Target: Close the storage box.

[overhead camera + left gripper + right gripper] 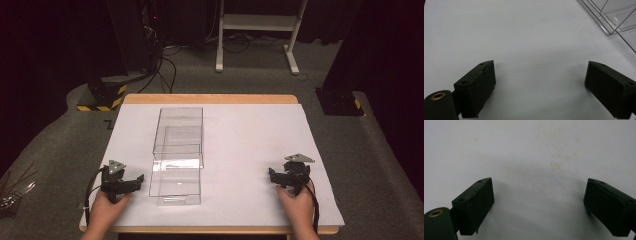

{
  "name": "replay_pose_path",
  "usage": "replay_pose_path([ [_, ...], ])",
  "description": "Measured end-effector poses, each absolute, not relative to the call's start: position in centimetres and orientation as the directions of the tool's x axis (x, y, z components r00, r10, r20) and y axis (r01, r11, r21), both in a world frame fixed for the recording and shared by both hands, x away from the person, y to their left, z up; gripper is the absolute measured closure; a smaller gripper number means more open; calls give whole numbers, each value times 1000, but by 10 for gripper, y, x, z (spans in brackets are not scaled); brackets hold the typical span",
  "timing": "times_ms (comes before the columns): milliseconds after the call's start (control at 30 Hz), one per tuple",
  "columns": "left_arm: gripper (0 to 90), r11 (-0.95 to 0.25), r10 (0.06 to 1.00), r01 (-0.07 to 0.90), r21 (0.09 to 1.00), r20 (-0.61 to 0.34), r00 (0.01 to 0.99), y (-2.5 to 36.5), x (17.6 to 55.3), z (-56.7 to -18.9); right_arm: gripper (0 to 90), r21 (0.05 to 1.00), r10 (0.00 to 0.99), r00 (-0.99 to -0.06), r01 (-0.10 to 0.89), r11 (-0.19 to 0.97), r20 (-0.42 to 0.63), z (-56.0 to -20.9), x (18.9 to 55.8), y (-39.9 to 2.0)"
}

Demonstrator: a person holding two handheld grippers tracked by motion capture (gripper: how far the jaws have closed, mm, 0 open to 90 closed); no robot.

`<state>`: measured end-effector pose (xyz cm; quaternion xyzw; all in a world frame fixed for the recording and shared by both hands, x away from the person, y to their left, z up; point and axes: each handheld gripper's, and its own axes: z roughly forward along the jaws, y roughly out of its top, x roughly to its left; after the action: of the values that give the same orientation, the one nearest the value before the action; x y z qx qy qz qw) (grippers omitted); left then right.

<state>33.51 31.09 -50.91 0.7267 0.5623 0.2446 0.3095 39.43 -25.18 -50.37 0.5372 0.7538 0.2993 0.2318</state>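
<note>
Both sets of jaws gape empty; the left gripper (539, 82) view catches the clear box (614, 17), the right gripper (537, 202) view stained paper (554, 165).

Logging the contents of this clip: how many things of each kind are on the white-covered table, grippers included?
Clear plastic boxes: 2, the far clear rectangular plastic box and the near clear rectangular plastic box, set end to end.
Black two-jaw grippers: 2, the left gripper and the right gripper, both open and holding nothing.
White table cover: 1.
Total: 5.
</note>
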Motion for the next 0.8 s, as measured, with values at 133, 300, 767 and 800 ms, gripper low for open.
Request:
replay_pose_path([
  [133,100,-173,969,667,725,4,247,311,335,-509,90,700,949,-315,672,242,-26,-504,394,-252],
  [300,99,-178,968,667,724,8,250,311,335,-509,90,697,949,-314,675,242,-25,-503,395,-252],
  [767,99,-177,969,668,723,7,249,311,335,-509,91,696,949,-316,677,239,-19,-503,395,-252],
  [800,99,-178,968,668,723,8,249,311,335,-509,91,697,948,-317,674,242,-22,-503,395,-252],
])
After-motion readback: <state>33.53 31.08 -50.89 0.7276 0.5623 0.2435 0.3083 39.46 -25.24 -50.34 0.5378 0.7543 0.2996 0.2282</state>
